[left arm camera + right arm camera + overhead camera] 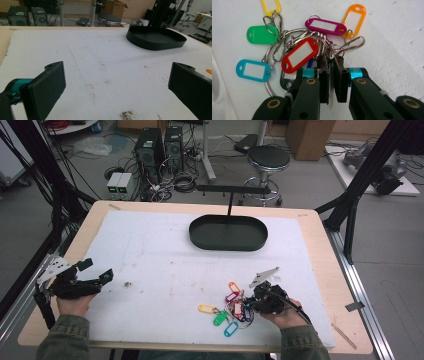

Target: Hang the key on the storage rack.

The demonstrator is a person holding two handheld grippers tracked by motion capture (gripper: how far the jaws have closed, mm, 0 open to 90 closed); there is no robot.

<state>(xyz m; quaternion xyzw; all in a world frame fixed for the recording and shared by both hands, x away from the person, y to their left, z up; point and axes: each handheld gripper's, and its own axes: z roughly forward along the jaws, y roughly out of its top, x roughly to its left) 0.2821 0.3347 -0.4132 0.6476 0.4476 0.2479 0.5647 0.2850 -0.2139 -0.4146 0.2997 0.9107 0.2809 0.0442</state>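
Observation:
A bunch of coloured key tags point(232, 310) on metal rings lies on the white mat near the front right. In the right gripper view I see the red tag point(299, 55), magenta tag point(325, 26), orange tag point(354, 17), green tag point(260, 35), light blue tag point(253, 70) and yellow tag point(270, 5). My right gripper point(331, 60) is shut on the bunch, pinching a small ring and clasp at its near edge, and it sits right of the bunch point(248, 304). My left gripper point(96, 270) rests at the front left with its jaws wide open point(117, 71) and nothing between them.
An empty black oval tray point(228, 233) stands at the back centre of the white mat point(160, 250), with a black T-shaped stand point(230, 190) behind it. The tray point(156, 37) lies ahead and right of my left gripper. A dirt smudge point(127, 115) marks the mat.

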